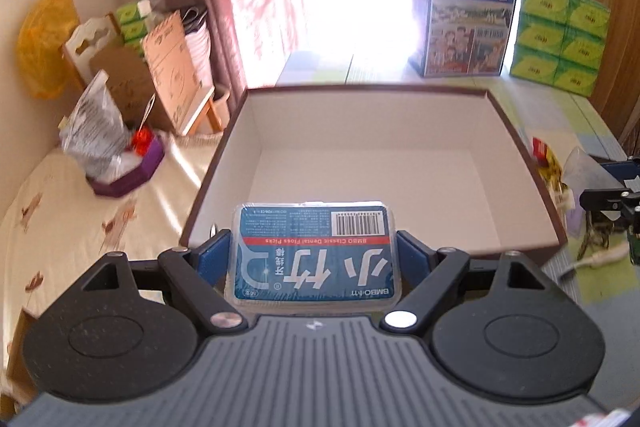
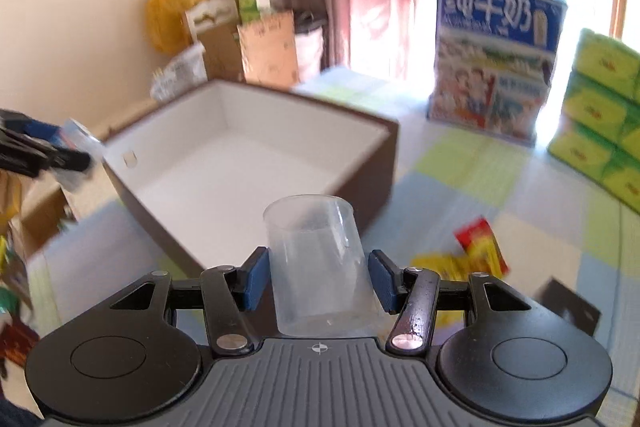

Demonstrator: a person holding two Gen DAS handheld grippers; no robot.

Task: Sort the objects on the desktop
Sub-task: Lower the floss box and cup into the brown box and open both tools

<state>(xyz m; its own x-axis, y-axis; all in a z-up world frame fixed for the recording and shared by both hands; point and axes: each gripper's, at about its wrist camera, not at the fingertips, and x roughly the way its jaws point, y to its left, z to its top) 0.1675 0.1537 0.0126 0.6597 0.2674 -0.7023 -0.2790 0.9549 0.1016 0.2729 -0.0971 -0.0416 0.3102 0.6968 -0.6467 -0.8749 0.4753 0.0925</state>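
Observation:
My left gripper (image 1: 314,257) is shut on a blue box of dental floss picks (image 1: 314,253), held at the near rim of a brown box with a white, bare inside (image 1: 372,155). My right gripper (image 2: 318,275) is shut on a clear plastic cup (image 2: 316,263), held mouth forward just above the table, near the brown box's (image 2: 248,163) corner. The left gripper (image 2: 44,147) also shows at the far left of the right wrist view. The right gripper (image 1: 612,203) shows at the right edge of the left wrist view.
A red and yellow packet (image 2: 476,251) and a black item (image 2: 568,307) lie on the checked tablecloth (image 2: 480,167) right of the box. A blue milk carton box (image 1: 464,19) and green tissue packs (image 1: 560,39) stand behind. Bags and cardboard (image 1: 132,83) crowd the left.

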